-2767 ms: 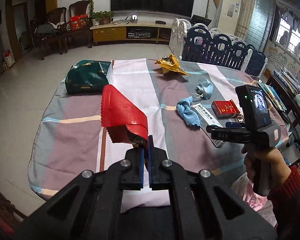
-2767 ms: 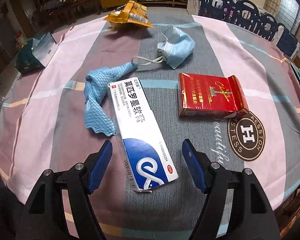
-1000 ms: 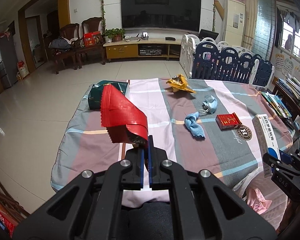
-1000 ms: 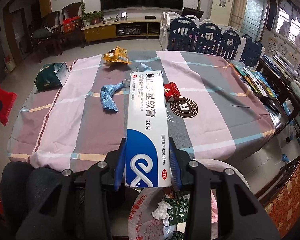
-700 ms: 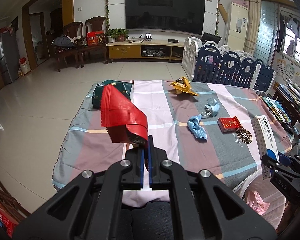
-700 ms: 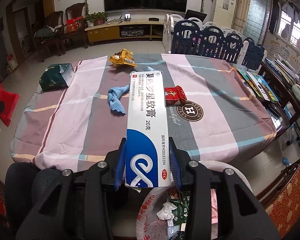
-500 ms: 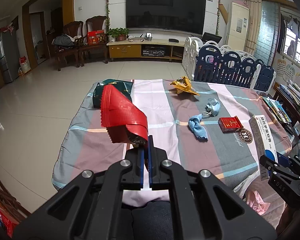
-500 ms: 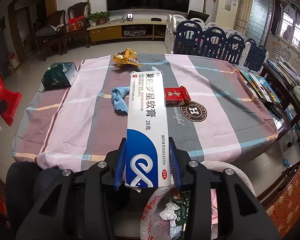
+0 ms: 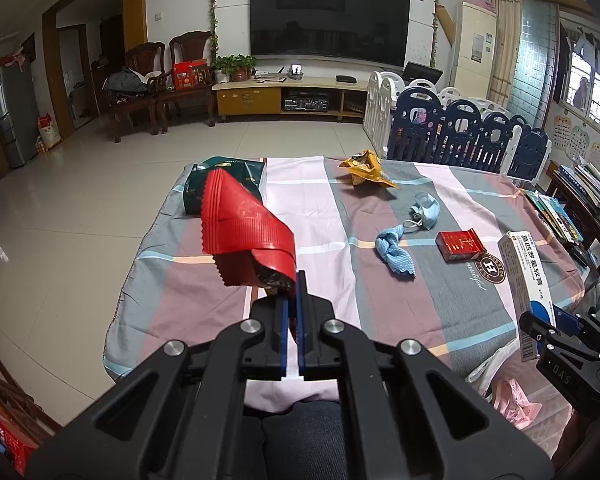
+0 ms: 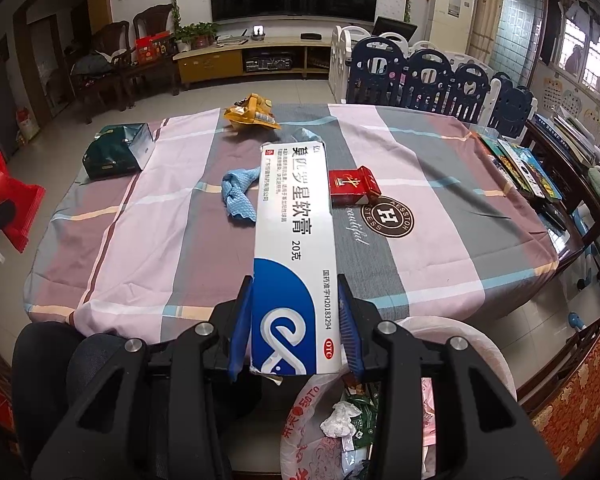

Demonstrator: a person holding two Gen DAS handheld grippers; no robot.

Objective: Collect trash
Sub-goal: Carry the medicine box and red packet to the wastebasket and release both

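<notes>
My left gripper (image 9: 292, 280) is shut on a red snack wrapper (image 9: 244, 228) and holds it in the air before the table's near edge. My right gripper (image 10: 296, 312) is shut on a white and blue ointment box (image 10: 294, 248), held over the open trash bag (image 10: 328, 432) beside the table. The box and right gripper also show in the left wrist view (image 9: 526, 276). On the striped tablecloth (image 10: 164, 208) lie a yellow wrapper (image 10: 252, 114), a blue cloth (image 10: 238, 196), a blue face mask (image 9: 424, 212) and a red cigarette pack (image 10: 352, 186).
A dark green bag (image 10: 118, 152) lies at the table's far left corner. Books (image 10: 520, 164) are stacked on a side table at the right. A blue and white playpen fence (image 10: 432, 76) stands behind the table. A dark chair seat (image 10: 80, 360) is below the near edge.
My right gripper closed on the ointment box, lifted it off the table and drew it back over the trash bag. Both grippers pulled back from the table; the left kept the red wrapper.
</notes>
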